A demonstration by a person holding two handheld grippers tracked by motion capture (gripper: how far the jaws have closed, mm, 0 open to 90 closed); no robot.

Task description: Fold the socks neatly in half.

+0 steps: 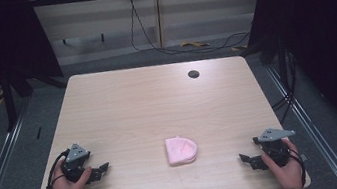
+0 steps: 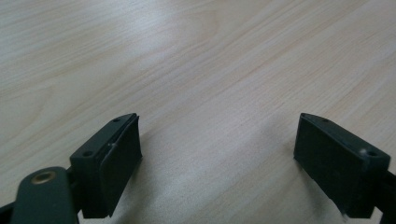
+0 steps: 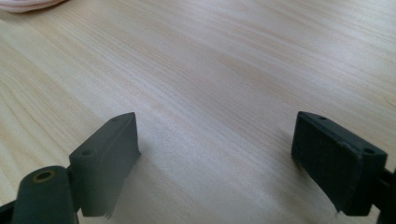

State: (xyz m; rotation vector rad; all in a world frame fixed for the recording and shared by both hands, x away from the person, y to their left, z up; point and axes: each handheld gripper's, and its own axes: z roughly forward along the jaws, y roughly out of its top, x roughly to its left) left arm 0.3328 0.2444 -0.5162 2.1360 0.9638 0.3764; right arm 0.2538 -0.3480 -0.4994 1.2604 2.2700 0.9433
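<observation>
A small pink knitted hat (image 1: 181,150) lies flat on the wooden table (image 1: 157,101), near the front edge at the middle. My left gripper (image 1: 98,171) rests on the table at the front left, held in a hand, its jaws pointing right toward the hat. In the left gripper view it (image 2: 218,158) is open, with bare wood between the jaws. My right gripper (image 1: 248,159) rests at the front right, jaws pointing left toward the hat. It (image 3: 215,158) is open too and holds nothing; the pink hat's edge (image 3: 28,4) shows at the top left.
A round dark cable hole (image 1: 194,74) sits near the table's far right. Black curtains and metal floor rails flank the table. Cables (image 1: 159,45) trail on the floor beyond its far edge.
</observation>
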